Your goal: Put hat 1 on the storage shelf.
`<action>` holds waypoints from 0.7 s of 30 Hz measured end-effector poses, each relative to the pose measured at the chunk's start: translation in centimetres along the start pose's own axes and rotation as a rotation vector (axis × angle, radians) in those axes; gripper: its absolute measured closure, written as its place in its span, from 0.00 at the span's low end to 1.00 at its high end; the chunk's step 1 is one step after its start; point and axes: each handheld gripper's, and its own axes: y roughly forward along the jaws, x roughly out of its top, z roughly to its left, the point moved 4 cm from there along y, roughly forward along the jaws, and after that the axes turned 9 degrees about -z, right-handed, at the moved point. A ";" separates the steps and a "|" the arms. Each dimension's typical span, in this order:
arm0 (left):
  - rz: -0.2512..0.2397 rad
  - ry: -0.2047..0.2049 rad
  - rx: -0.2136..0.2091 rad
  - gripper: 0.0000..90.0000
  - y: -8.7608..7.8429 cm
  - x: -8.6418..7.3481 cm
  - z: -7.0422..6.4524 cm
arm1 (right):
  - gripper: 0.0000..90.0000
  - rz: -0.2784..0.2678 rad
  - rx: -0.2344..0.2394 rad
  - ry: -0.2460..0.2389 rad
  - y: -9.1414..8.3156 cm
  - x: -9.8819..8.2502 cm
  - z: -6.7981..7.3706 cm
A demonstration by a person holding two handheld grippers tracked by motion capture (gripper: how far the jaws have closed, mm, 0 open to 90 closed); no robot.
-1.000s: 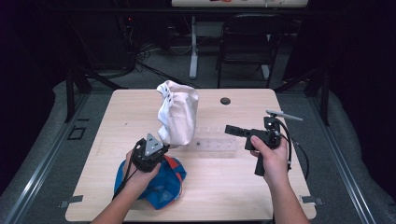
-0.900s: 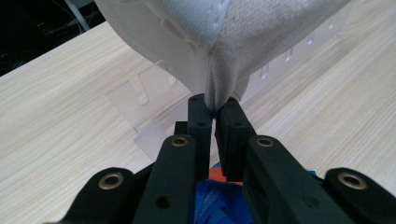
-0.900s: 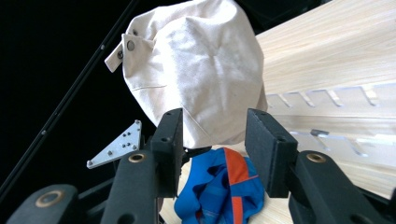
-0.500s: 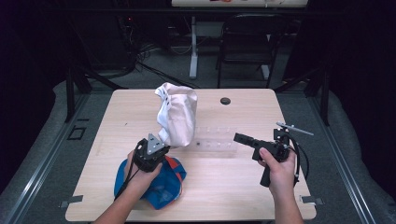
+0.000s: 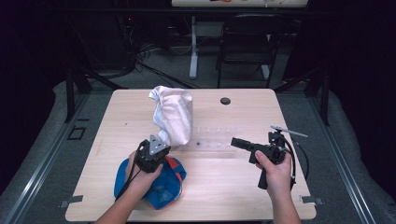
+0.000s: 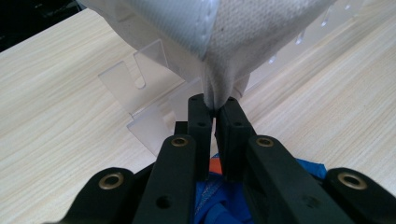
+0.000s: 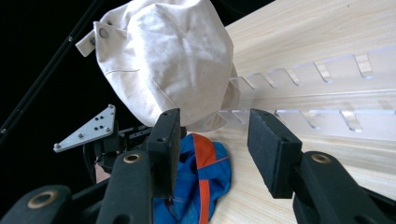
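on table (image 5: 243, 186), left hand-held gripper (image 6: 215, 109) clamped on white cap (image 5: 173, 115); right hand-held gripper (image 7: 212, 149) jaws apart, empty.

Bright and evenly lit across the table (image 5: 233, 186); black, unlit surroundings. Soft, faint shadows only. Slightly soft and grainy from above. Sharp up close, with blurred, out-of-focus black jaws at the bottom edge.

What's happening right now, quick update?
Left gripper shut on white cap, lifting it. Right gripper open, empty. Blue cap lies below; clear rack alongside.
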 end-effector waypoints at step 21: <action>-0.050 -0.039 -0.026 0.77 -5.5 -1.9 1.7 | 0.64 0.069 -0.053 -0.037 1.6 -1.8 -0.8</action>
